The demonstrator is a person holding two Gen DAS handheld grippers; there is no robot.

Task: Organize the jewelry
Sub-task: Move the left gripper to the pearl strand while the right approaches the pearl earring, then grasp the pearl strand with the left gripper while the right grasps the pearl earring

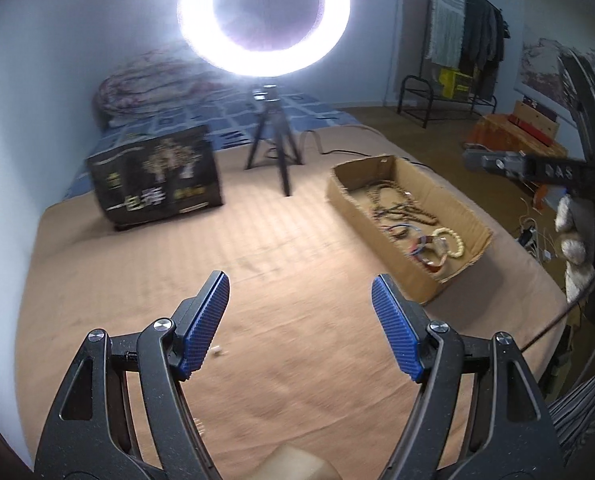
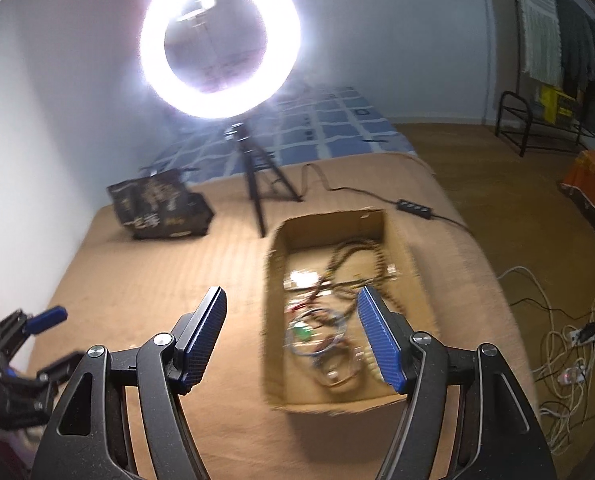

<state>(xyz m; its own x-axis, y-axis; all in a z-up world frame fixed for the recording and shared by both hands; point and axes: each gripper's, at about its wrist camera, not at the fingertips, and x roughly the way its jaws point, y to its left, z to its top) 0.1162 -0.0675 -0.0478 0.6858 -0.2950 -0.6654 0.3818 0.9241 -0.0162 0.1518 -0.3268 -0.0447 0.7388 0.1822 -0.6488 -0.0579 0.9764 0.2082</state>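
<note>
Tan fabric covers the bed [image 1: 297, 240] over which the left gripper [image 1: 300, 292] is held, its blue-padded fingers [image 1: 205, 324] spread wide apart with nothing between them. In the left wrist view, an open cardboard box [image 1: 473, 224] is seen lying on the fabric to the right and ahead of the gripper. The jewelry [image 1: 409, 216] is gathered inside it: dark bead strands toward the far end, and a cream bead bracelet [image 1: 455, 242] with coloured bangles near the closer end. A black printed box [image 1: 157, 178] stands on the bed to the left, and a lit ring light [image 1: 263, 20] on a black tripod [image 1: 275, 140] is placed between the two boxes, further back. A small white speck [image 1: 216, 351] is seen on the fabric just beside the left finger. A clothes rack [image 1: 469, 28] is visible against the far wall.

In the right wrist view, the right gripper [image 2: 291, 296] is likewise held open, empty, above the bed [image 2: 157, 280]. The cardboard box [image 2: 273, 320] lies directly ahead, partly behind the right finger [image 2: 379, 340], and the blurred jewelry [image 2: 337, 312] is seen tangled across its floor. The black printed box [image 2: 161, 208] and the tripod [image 2: 257, 172] under the ring light [image 2: 221, 40] stand beyond. The left gripper [image 2: 45, 316] is seen at the lower left edge. An inline switch [image 2: 415, 206] on a cable rests near the box's far corner, and loose cables [image 2: 569, 340] lie on the floor to the right.
</note>
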